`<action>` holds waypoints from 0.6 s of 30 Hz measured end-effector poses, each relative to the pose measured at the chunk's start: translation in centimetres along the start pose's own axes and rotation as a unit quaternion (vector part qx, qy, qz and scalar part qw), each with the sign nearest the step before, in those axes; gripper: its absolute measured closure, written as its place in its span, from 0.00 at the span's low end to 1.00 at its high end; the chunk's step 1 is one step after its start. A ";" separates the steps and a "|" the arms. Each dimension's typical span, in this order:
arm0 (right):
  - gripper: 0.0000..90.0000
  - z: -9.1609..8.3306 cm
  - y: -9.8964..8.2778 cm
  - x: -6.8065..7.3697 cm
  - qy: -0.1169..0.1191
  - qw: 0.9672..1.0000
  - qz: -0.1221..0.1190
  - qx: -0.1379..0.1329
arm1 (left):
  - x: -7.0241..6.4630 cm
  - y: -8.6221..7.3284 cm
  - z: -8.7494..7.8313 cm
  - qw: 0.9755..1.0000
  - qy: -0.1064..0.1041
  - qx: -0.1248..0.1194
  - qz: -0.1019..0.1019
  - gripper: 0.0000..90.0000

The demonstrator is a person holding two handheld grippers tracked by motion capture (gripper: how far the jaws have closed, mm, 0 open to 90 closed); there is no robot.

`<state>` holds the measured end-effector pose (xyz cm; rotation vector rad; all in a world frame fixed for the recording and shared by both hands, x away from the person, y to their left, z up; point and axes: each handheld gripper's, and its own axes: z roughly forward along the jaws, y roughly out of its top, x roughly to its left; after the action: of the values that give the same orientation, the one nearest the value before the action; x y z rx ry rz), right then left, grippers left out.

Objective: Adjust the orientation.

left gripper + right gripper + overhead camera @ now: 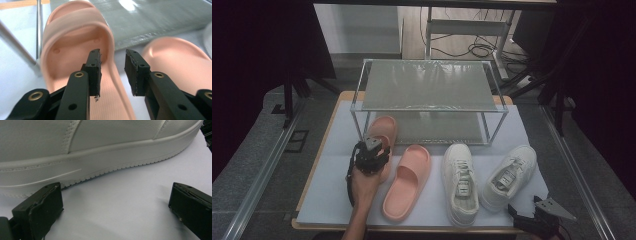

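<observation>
Two grippers spread | left gripper (112, 72) straddles slide (75, 50) rim | slide's heel hidden

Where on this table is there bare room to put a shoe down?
Free: the rack's top shelf, most of its lower shelf, and the white mat left of the pink slides. Crowded: the row of slides and white sneakers in front of the rack.

No txt, brand, nr or sign is showing legibly anywhere: pink slides (408, 181), white sneakers (460, 184) and wire rack (428, 85) are all reading blank; sneaker tongue tags too small to read.
</observation>
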<state>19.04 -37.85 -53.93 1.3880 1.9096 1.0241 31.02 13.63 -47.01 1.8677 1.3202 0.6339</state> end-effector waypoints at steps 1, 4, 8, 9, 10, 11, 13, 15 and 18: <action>0.00 0.0 0.0 0.0 0.000 1.000 0.000 -0.001 | 0.0 -0.2 -0.4 1.000 -0.001 0.000 0.002 0.79; 0.00 0.0 0.0 0.0 0.000 1.000 0.000 0.000 | 0.1 -1.4 -2.3 1.000 -0.008 -0.004 0.009 0.87; 0.00 0.0 0.0 0.0 0.000 1.000 0.001 0.000 | 0.2 -2.3 -3.7 1.000 -0.013 -0.004 0.014 0.95; 0.00 0.0 0.0 0.0 0.000 1.000 0.001 0.000 | 0.2 -2.9 -4.3 1.000 -0.022 -0.003 0.011 1.00; 0.00 0.0 0.0 0.0 0.000 1.000 0.001 -0.001 | 0.2 -3.3 -4.6 1.000 -0.025 -0.002 0.010 1.00; 0.00 0.0 0.0 0.0 0.000 1.000 0.001 -0.001 | 0.2 -3.3 -4.6 1.000 -0.025 -0.002 0.010 1.00; 0.00 0.0 0.0 0.0 0.000 1.000 0.000 0.000 | 0.3 -4.6 -5.1 0.999 -0.032 0.007 0.006 1.00; 0.00 0.0 0.0 0.0 -0.001 1.000 0.000 0.000 | 0.4 -5.4 -5.4 0.999 -0.030 0.012 0.006 1.00; 0.00 0.0 0.0 0.0 -0.001 1.000 0.001 0.000 | 0.4 -6.2 -5.7 0.999 -0.031 0.015 0.003 1.00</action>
<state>19.06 -37.83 -53.94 1.3891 1.9079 1.0242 23.38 16.87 -48.60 1.8999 1.2922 0.5581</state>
